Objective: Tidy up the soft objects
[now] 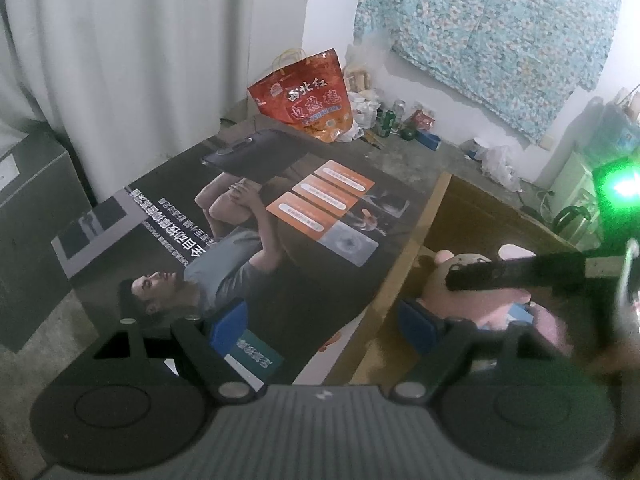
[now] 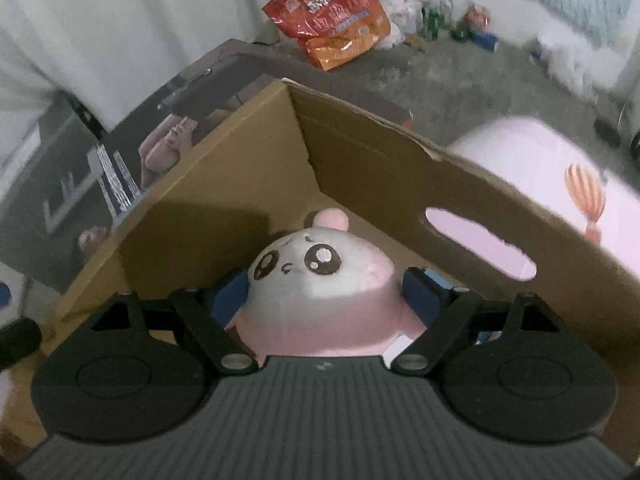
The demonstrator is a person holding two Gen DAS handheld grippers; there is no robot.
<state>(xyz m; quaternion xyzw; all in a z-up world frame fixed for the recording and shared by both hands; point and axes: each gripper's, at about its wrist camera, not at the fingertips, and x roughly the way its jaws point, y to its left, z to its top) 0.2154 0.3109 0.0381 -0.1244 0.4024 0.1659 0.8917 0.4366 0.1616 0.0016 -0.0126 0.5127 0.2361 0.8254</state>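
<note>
A pink-and-white plush toy (image 2: pixel 316 280) with big dark eyes sits inside an open cardboard box (image 2: pixel 224 168). My right gripper (image 2: pixel 324 292) is shut on it, one blue pad against each side of its head. The left wrist view shows the same plush toy (image 1: pixel 468 264) in the box (image 1: pixel 428 220), with a black finger (image 1: pixel 504 274) of the right gripper lying across it. My left gripper (image 1: pixel 322 322) hangs open and empty over the box's left wall and a printed poster board (image 1: pixel 280 216). A pink cushion (image 2: pixel 560 176) with a balloon print lies beyond the box's far wall.
A red-orange plastic bag (image 1: pixel 308 100) stands at the back wall beside cans and small clutter (image 1: pixel 384 116). White curtains (image 1: pixel 140 60) hang on the left. A floral cloth (image 1: pixel 500 32) hangs on the back wall. A dark case (image 1: pixel 32 200) stands at far left.
</note>
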